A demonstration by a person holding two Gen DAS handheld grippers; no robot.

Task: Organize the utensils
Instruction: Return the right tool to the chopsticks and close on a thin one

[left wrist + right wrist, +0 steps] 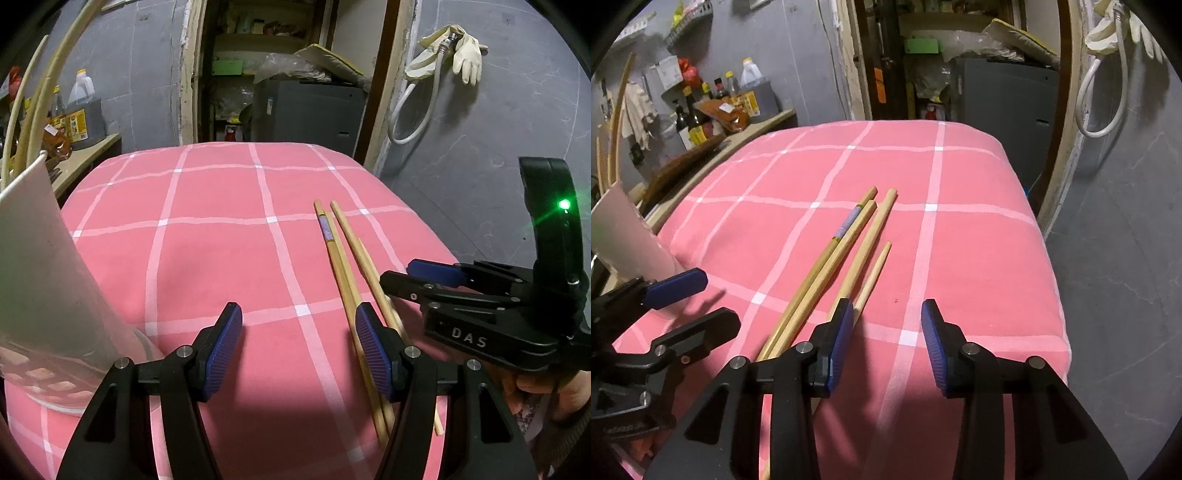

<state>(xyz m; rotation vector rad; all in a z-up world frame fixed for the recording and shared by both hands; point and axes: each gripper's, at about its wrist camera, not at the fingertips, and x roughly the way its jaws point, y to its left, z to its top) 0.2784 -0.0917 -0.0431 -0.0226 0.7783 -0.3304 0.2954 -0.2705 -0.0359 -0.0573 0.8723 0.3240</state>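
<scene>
— Seen only from left wrist view: "DAS" on right claw (417, 280), green light lit; jaws there hard to judge. Left claw (299, 354) released.

— From right wrist view: right claw (886, 343) released, holding nothing. Four wooden chopsticks (849, 254) lying on pink checked counter (979, 258), one with purple band. Tall translucent holder (40, 258) at left.

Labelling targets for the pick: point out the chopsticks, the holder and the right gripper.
chopsticks (827, 266), right wrist view, mid-shaft of the banded pair.
holder (40, 258), left wrist view, its pale side wall.
right gripper (886, 343), right wrist view, midway between the open fingertips.
</scene>
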